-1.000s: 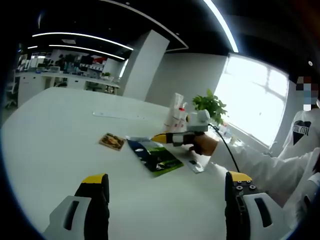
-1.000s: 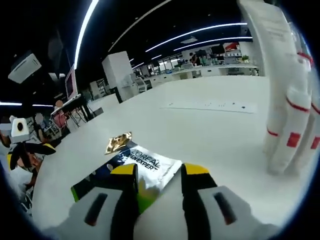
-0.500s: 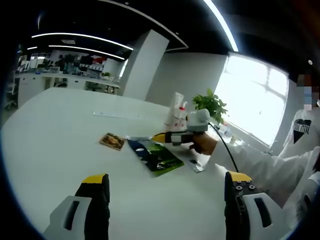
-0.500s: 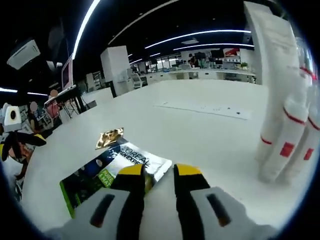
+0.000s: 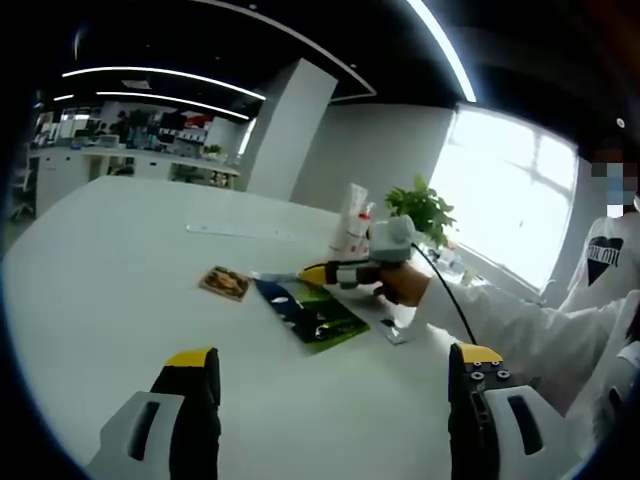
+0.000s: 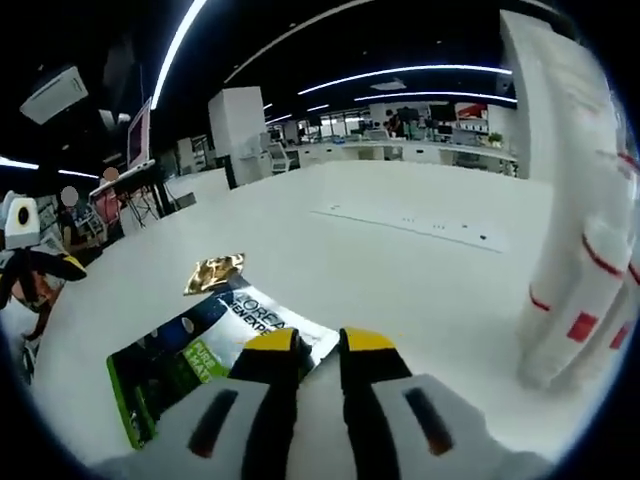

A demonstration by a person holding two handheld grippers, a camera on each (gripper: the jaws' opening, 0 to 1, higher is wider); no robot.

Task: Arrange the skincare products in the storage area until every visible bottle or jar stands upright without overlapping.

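1. Desk (image 5: 120, 270), white and wide, carries everything here, in an open office lit by long ceiling strips.
2. The left claw (image 5: 330, 385) hangs above the desk with its yellow-tipped jaws far apart and nothing between them.
3. Well ahead of the left claw lies a flat, glossy dark green-and-blue sachet (image 5: 310, 312), with a small gold foil packet (image 5: 224, 283) just beside its far left corner.
4. The right claw (image 6: 318, 345) has its jaws nearly together, a thin gap between the yellow tips; they sit at the silver printed edge of the sachet (image 6: 190, 355), and whether they pinch it cannot be told.
5. In the left claw's view the right claw (image 5: 318, 274) reaches in from the right, held by a person's hand (image 5: 400, 285) in a white sleeve.
6. To the right of the right claw stand tall white tubes with red bands (image 6: 575, 290), upright and close together; from the left claw they appear beyond the sachet (image 5: 352, 225), beside a green potted plant (image 5: 420, 212).
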